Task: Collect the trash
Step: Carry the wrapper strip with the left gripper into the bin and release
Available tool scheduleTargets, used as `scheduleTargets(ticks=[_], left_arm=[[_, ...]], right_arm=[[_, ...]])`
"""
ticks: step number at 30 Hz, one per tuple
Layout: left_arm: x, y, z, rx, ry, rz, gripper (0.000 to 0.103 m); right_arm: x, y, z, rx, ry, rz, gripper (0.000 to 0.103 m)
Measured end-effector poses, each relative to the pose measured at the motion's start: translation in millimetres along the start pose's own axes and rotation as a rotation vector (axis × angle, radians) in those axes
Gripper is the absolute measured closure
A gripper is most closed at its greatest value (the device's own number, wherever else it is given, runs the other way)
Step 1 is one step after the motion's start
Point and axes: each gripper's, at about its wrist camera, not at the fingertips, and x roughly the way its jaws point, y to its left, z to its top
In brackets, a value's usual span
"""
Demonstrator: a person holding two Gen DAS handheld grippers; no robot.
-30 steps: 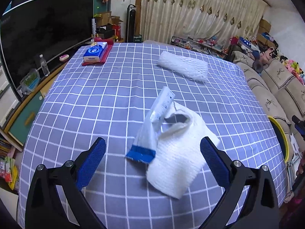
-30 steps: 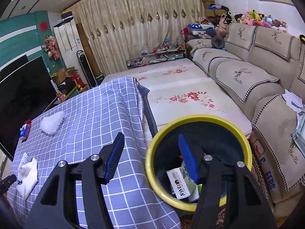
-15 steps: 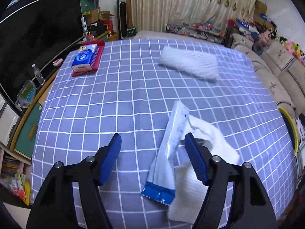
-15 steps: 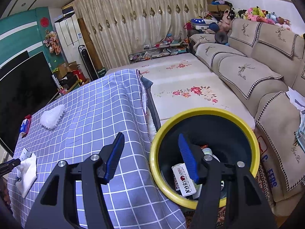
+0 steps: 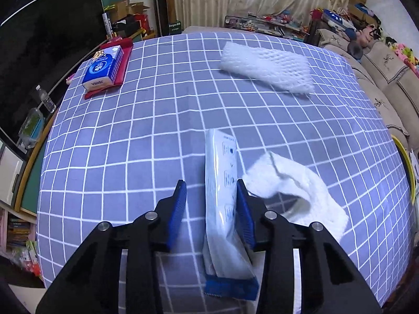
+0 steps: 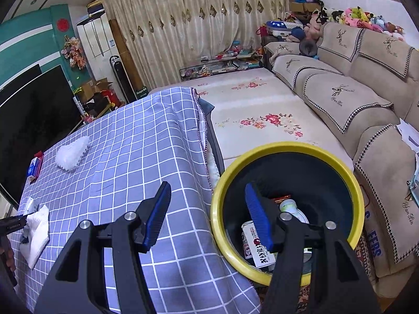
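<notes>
Now the left hand-held gripper (image 5: 211,192) is closing around the wrapper (image 5: 222,183) on the table (image 5: 131,144) — one pad touching; the right hand-held gripper (image 6: 208,196) hangs half-open, empty, over the bin (image 6: 358,204)

We count 2 foam nets (image 5: 265,62) (image 5: 296,191), 1 wrapper (image 5: 222,196), 1 tissue pack (image 5: 103,68), 1 bin (image 6: 285,147).

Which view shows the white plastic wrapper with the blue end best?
The left wrist view: the wrapper stands large between the closing left gripper jaws. The right wrist view shows only a corner of it by the foam net.
</notes>
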Motion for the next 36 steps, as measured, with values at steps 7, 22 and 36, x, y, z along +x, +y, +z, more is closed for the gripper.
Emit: scheduleTargets(ticks=[7,22,36], left_arm=[[0,2,3,0.005,0.006,0.011,0.071],[-70,18,5,-0.006,-0.159,0.063,0.088],[-90,-181,26,0.288,-0.206,-0.287,0.088]], right_arm=[[2,4,-1,-0.006,0.004,0.007,0.047],[-11,4,2,-0.007,-0.024,0.026,0.047],[-77,-52,10,0.002,-0.141,-0.074,0.043]])
